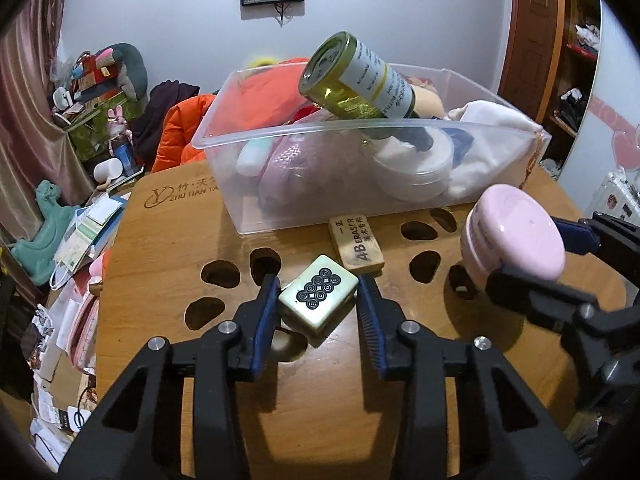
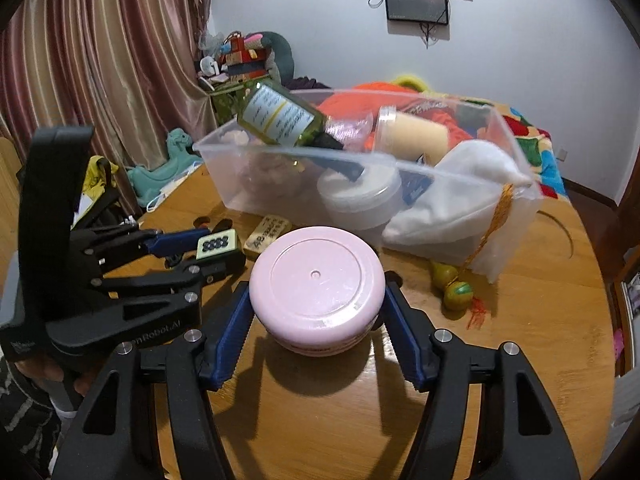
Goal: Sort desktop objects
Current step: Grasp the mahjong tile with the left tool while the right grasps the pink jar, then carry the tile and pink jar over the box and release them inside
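Note:
A pale green mahjong tile (image 1: pixel 318 300) with black circles sits between the blue pads of my left gripper (image 1: pixel 318 284), which is shut on its two side corners just over the wooden table (image 1: pixel 160 248). In the right wrist view the same tile (image 2: pixel 218 243) shows in the left gripper (image 2: pixel 218 249). My right gripper (image 2: pixel 316 292) is shut on a round pink jar (image 2: pixel 316 284), low over the table; in the left wrist view the jar (image 1: pixel 516 236) sits at the right in that gripper (image 1: pixel 546 258). A tan eraser (image 1: pixel 356 246) lies just beyond the tile.
A clear plastic bin (image 1: pixel 224 148) stands behind, holding a green bottle (image 1: pixel 356 76), a white tub, cloth and other things. Green gourd beads with a tassel (image 2: pixel 456 290) lie right of the jar. The tabletop has oval holes. Clutter covers the floor at the left.

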A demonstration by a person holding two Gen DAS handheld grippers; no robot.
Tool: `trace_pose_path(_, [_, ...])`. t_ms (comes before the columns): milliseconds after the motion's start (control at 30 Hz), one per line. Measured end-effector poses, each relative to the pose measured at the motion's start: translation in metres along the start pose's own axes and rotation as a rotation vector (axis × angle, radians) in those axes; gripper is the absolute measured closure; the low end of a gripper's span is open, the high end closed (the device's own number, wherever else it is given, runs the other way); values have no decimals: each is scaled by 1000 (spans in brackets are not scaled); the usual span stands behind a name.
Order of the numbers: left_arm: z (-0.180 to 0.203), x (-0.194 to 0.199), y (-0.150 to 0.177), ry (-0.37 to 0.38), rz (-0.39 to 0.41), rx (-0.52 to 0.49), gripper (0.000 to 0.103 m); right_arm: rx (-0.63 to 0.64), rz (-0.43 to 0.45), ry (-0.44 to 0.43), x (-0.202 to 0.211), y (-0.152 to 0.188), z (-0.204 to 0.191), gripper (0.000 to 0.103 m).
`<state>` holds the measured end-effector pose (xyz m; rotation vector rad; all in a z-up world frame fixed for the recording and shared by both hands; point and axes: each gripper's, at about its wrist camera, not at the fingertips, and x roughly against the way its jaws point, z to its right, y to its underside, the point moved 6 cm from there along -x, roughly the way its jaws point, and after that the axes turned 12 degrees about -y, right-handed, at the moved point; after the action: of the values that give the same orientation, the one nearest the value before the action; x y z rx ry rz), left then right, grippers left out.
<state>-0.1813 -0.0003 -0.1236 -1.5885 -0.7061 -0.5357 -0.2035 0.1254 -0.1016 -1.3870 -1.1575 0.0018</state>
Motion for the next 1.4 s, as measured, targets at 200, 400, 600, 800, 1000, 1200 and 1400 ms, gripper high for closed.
trace_pose_path(200, [-8,12,-2,5,23,40,64,-30,33,-7,13,-6,7,43])
trace_pose_path(400, [-15,27,-9,6,61,66,64,-44,64,8,26,-13,16,43])
trace_pose_path(600, [-24,43,-22,22,107,92,64,-44,104,34,42,-25,22,43])
trace_pose_path(800, [-32,51,-39,28,149,110,64,-35,152,57,58,-43,28,43])
trace_pose_path(1000, [-40,51,-57,37,177,130,64,-10,172,77,63,-59,31,43])
trace_pose_path(1200, [-45,43,-74,17,192,129,64,12,174,86,58,-73,35,43])
trace_pose_path(1400, [-49,28,-85,7,185,137,64,23,158,77,42,-85,41,43])
